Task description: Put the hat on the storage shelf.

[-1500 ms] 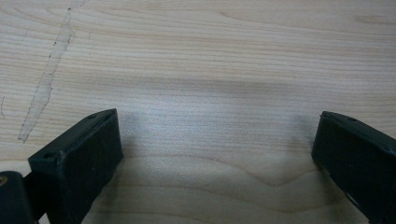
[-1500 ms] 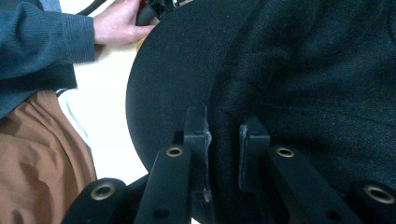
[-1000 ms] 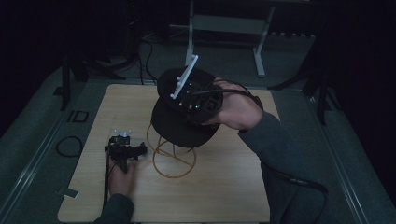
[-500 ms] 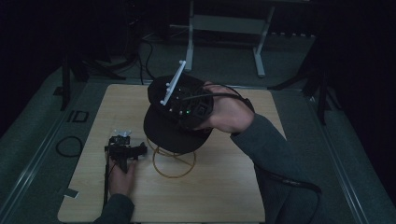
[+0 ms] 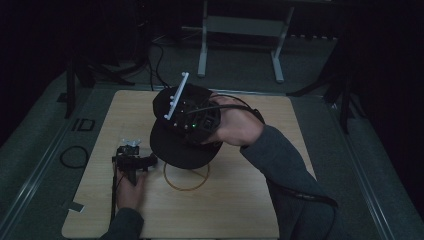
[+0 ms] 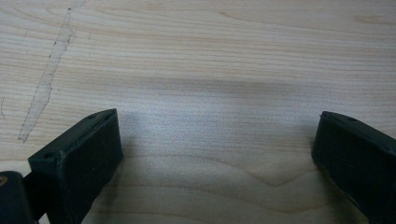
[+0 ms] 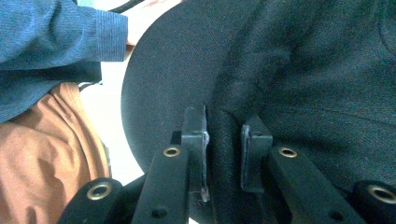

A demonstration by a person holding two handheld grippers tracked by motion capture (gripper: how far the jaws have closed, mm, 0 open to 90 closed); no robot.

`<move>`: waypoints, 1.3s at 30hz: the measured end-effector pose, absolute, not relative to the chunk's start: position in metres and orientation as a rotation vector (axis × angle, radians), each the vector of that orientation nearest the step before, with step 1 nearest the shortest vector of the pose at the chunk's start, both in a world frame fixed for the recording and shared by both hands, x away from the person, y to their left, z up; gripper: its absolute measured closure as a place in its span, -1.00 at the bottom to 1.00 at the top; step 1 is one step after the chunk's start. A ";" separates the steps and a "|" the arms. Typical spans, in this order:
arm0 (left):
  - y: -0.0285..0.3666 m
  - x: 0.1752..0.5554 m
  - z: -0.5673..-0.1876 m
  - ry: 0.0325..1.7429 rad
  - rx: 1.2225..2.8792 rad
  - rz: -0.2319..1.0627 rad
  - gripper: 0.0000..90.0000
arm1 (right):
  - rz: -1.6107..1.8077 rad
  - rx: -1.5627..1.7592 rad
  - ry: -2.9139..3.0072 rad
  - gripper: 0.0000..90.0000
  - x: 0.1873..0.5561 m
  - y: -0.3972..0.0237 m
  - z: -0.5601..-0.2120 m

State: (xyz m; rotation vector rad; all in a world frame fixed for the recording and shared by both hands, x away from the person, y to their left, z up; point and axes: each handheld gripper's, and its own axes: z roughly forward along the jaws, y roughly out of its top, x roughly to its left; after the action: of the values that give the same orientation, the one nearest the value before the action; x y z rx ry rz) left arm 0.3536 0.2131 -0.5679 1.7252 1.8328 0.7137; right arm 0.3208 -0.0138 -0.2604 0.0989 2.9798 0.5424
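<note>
Right claw [image 7: 223, 154] clamped on black fabric baseball cap [image 5: 182, 150], held up just above thin wire ring [image 5: 186, 176] on pale wooden bench [image 5: 240, 210]. Left claw [image 6: 217, 154] spread apart, nothing between, resting left of ring.

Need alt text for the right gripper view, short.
The right gripper has its two black jaws pinched shut on a fold of a black cap, with the cap's brim curving off to the left. A blue sleeve and orange fabric sit behind at left.
</note>
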 end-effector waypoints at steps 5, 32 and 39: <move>0.213 0.354 -0.568 1.831 1.728 0.715 -0.97 | 0.525 0.080 2.995 0.69 0.320 -0.008 -0.266; 0.213 0.354 -0.568 1.830 1.728 0.715 -0.97 | 0.469 0.037 3.055 0.65 0.313 0.009 -0.289; 0.213 0.354 -0.568 1.830 1.727 0.715 -0.97 | 0.459 0.043 3.071 0.64 0.313 0.010 -0.293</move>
State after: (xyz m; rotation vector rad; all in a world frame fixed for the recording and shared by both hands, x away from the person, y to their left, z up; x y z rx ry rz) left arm 0.3537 0.2133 -0.5679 1.7272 1.8305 0.7154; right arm 0.3134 0.0097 -0.2930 0.0426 3.0710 0.4588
